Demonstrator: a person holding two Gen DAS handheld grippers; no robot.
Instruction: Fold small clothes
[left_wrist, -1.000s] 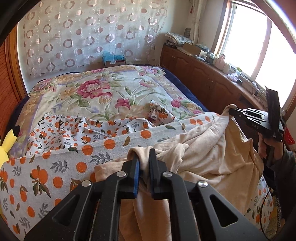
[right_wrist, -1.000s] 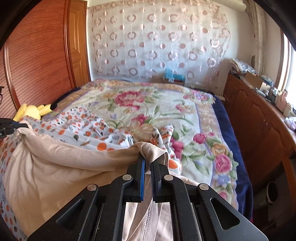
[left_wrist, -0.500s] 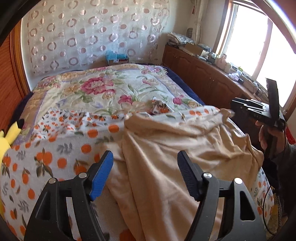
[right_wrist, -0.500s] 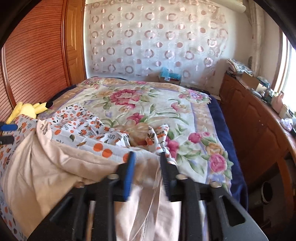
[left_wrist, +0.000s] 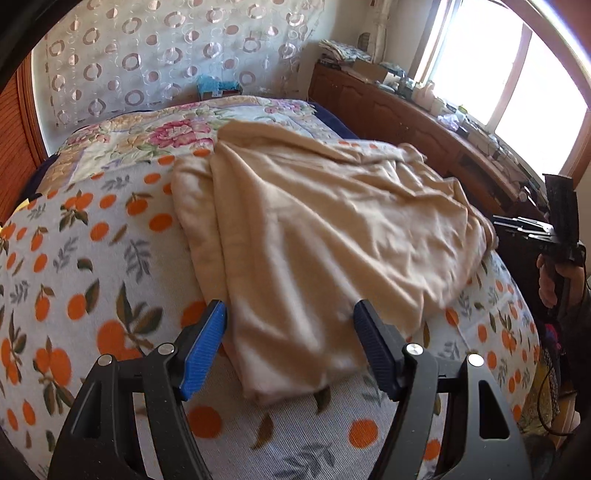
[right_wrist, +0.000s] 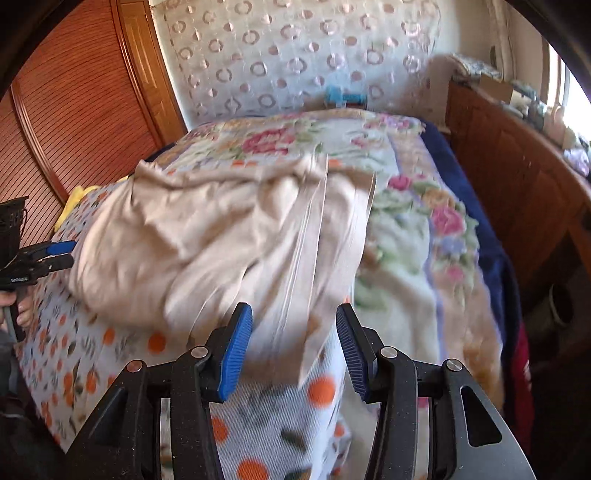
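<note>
A beige garment lies spread and rumpled on the orange-print sheet at the near end of the bed. My left gripper is open just above its near edge, and the pads do not touch the cloth. In the right wrist view the same garment is blurred, and my right gripper is open over its hem with nothing pinched. Each view also shows the other side: the right gripper sits at the garment's right edge, and the left gripper at its left edge.
A floral quilt covers the far half of the bed. A wooden cabinet with clutter runs under the window on the right. A wooden wardrobe and a yellow plush toy are on the left. A blue box sits by the curtain.
Both grippers were shut on the beige garment's edge and have opened and let it go. The garment dropped flat onto the sheet, and both grippers drew back toward the near edge.
</note>
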